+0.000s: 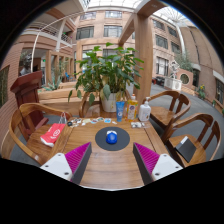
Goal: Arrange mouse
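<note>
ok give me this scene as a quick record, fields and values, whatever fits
setting: round wooden table with wooden chairs around it
mouse: blue mouse on a dark round mouse pad
gripper: gripper open, holding nothing
mouse vs fingers: just ahead of them, apart
behind mouse: blue bottle, white bottle, potted plant
other items: red item near one table edge, black device near the other

Building atrium – tall columns (147,50), potted plant (108,70), wooden chairs (176,103).
</note>
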The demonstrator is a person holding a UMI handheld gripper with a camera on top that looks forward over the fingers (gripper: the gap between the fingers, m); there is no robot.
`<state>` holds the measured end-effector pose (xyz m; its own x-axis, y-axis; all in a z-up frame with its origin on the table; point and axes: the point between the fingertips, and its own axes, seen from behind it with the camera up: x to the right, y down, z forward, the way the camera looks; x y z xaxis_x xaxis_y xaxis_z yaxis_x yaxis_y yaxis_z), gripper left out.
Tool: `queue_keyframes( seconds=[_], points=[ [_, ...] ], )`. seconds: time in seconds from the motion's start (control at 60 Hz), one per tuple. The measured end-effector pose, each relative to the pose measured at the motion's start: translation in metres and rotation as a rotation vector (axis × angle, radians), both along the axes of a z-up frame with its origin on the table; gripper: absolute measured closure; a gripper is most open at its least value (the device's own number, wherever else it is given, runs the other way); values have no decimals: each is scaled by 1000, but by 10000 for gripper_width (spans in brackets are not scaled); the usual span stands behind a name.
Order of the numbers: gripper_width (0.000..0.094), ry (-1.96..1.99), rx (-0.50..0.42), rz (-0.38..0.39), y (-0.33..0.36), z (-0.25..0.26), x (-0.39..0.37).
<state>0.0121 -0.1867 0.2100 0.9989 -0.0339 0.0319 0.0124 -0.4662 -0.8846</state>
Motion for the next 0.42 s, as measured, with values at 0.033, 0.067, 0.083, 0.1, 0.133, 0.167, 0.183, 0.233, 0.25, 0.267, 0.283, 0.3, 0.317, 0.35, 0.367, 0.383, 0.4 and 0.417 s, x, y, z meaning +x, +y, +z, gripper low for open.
queue_keyframes(
  seconds=[0.033,0.067,0.083,0.1,0.133,0.167,0.183,0.233,0.25,0.267,0.283,0.3,0.317,0.35,0.367,0.383,0.4,0.417],
  points=[
    [80,1,0,6,-4,1,-1],
    [83,2,3,7,-9,1,-1],
    [82,2,4,8,-10,2,-1],
    [82,1,5,9,-12,2,-1],
    [82,1,6,12,-14,4,0],
    [82,4,6,16,-16,4,-1],
    [83,6,5,17,-15,4,-2],
    [82,4,6,19,-17,5,-1],
    [79,0,9,17,-17,5,0],
    [80,-2,10,17,-18,6,0],
    [78,0,9,19,-18,6,0],
    [79,2,8,20,-18,6,0],
    [81,2,6,20,-19,5,0],
    [82,-2,5,18,-19,5,1],
    [83,-5,4,17,-20,5,1],
    [82,-6,3,17,-20,4,2],
    [83,-7,2,17,-20,4,2],
    [81,-6,1,17,-20,3,2]
  ],
)
